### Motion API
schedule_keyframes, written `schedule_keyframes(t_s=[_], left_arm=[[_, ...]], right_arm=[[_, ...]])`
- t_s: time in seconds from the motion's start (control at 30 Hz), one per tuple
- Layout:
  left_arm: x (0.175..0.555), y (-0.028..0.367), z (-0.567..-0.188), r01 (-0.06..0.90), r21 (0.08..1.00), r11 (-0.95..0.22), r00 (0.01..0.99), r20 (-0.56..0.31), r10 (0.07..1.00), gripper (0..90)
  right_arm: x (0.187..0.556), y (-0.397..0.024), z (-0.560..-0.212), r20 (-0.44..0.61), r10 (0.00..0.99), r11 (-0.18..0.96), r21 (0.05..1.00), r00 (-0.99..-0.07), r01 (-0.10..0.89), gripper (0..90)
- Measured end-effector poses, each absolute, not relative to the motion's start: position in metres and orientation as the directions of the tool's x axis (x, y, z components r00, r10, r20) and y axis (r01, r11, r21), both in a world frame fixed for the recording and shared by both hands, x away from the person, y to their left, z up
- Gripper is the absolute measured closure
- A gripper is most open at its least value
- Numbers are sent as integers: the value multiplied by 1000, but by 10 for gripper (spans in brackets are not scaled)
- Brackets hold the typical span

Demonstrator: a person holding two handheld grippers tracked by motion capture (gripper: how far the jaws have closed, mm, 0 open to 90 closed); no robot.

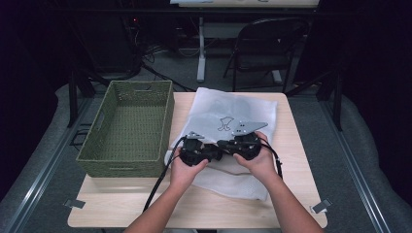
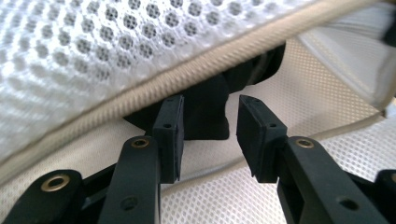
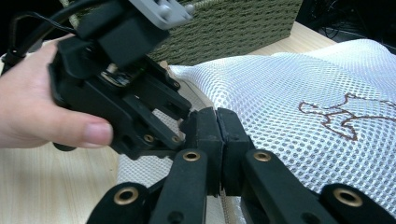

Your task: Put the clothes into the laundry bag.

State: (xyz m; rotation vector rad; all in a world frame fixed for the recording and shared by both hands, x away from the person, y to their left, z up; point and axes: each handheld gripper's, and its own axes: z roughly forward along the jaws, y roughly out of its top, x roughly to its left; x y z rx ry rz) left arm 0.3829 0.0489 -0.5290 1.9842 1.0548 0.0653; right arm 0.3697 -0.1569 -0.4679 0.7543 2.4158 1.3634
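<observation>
Mesh bag [image 1: 228,109] flat on worktop [image 1: 296,141], just right of green basket [image 1: 127,127], near edge toward the person. Both claws met at the bag's near-left edge, by the zip. Right claw [image 3: 217,122] pinched shut, jaws together with what looks like the bag's edge or zip tape between the pads, though the fabric in the pinch is hard to make out. Left claw [image 2: 210,126] parted, nothing pressed between its pads; pointed into the bag's mouth, under the cream zip tape [image 2: 187,74], white mesh above and finer lining below. Dark shape beyond its jaws, probably the right claw seen from inside. Left claw also seen in the right gripper view [image 3: 180,122], tips touching or nearly touching the right claw's pads. Step in hand, by judgement: opening the bag, right side anchoring the edge while left seeks a hold on the opposite lip. Next move calls for closing the left claw on one layer only, upper mesh and tape, then drawing the two apart to widen the mouth. Risk of catching both layers together or slipping off the thin tape. Basket empty, likely the source or destination for contents.
</observation>
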Motion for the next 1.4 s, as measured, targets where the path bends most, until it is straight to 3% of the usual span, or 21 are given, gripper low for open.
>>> schedule_keyframes(t_s=[1.4], left_arm=[[316, 133, -502, 602, 738, -305, 641, -219, 735, 536]], right_arm=[[353, -189, -465, 22, 584, 426, 843, -812, 329, 895]])
